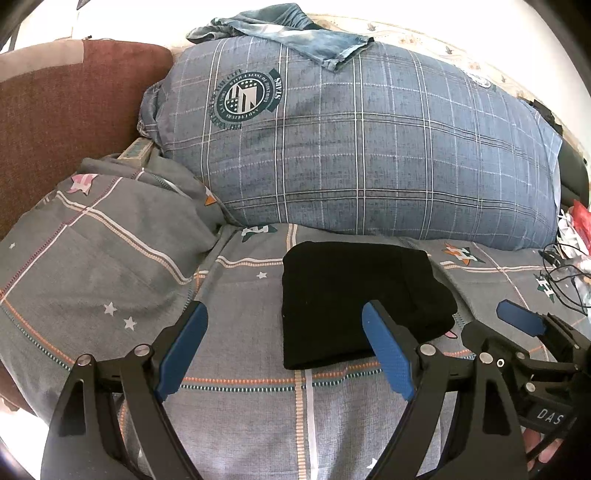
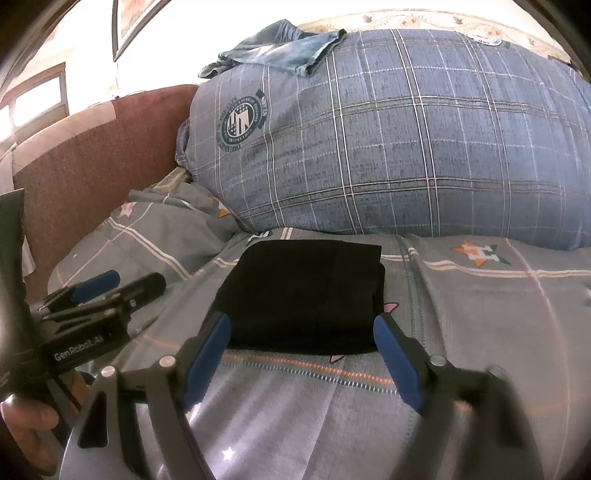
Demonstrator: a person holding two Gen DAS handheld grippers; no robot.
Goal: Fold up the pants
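Note:
A pair of black pants (image 1: pixel 354 295) lies folded into a compact rectangle on the grey patterned bedsheet (image 1: pixel 240 406). My left gripper (image 1: pixel 284 308) hovers open just in front of the pants' near left corner, its right blue pad overlapping the fabric's front edge in view. Beside it on the right is my right gripper (image 1: pixel 495 321), also open. In the right wrist view the pants (image 2: pixel 303 288) sit straight ahead. My right gripper (image 2: pixel 301 319) is open, its blue pads flanking the near edge without pressing it. To the left, my left gripper (image 2: pixel 125 282) stands open.
A large blue plaid bundle of bedding (image 1: pixel 369 147) fills the space behind the pants, with blue jeans (image 1: pixel 295 29) draped on top. A reddish-brown upholstered backrest (image 1: pixel 66 122) rises at left. Cables and clutter (image 1: pixel 569 266) lie at the right edge. A hand (image 2: pixel 26 417) holds the left gripper.

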